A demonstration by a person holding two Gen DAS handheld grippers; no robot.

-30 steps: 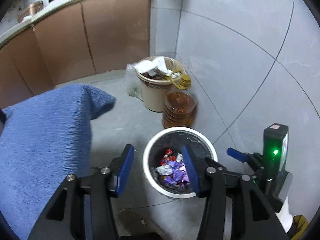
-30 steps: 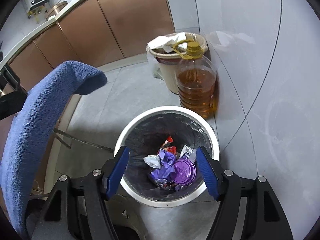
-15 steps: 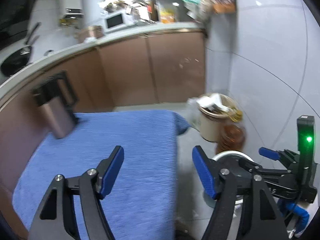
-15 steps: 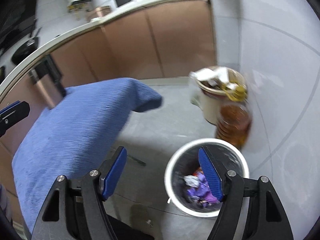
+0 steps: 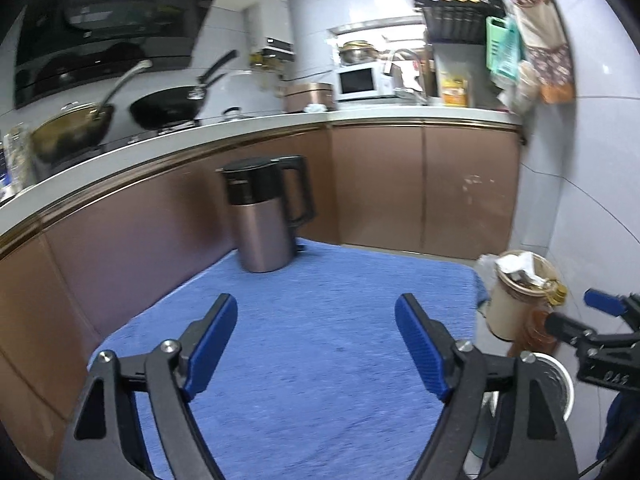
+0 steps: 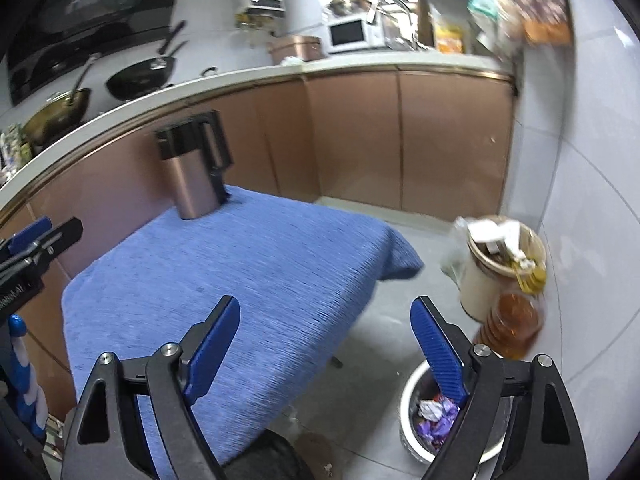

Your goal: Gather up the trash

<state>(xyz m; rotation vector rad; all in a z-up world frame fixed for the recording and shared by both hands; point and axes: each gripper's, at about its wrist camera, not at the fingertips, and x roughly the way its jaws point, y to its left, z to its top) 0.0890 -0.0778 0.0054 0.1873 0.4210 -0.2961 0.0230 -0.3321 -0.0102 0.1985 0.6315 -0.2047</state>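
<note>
Blue cloth covers the table (image 5: 320, 360), bearing a kettle (image 5: 266, 216). Below its right edge, the white bin (image 6: 412, 420) holds purple wrappers (image 6: 438, 424). Both the left gripper (image 5: 316, 344) and right gripper (image 6: 326, 346) have just spread wide, empty.

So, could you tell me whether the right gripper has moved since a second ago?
Yes. The right gripper, jaws just opening and empty, swung from above the white bin toward the blue-covered table.
</note>
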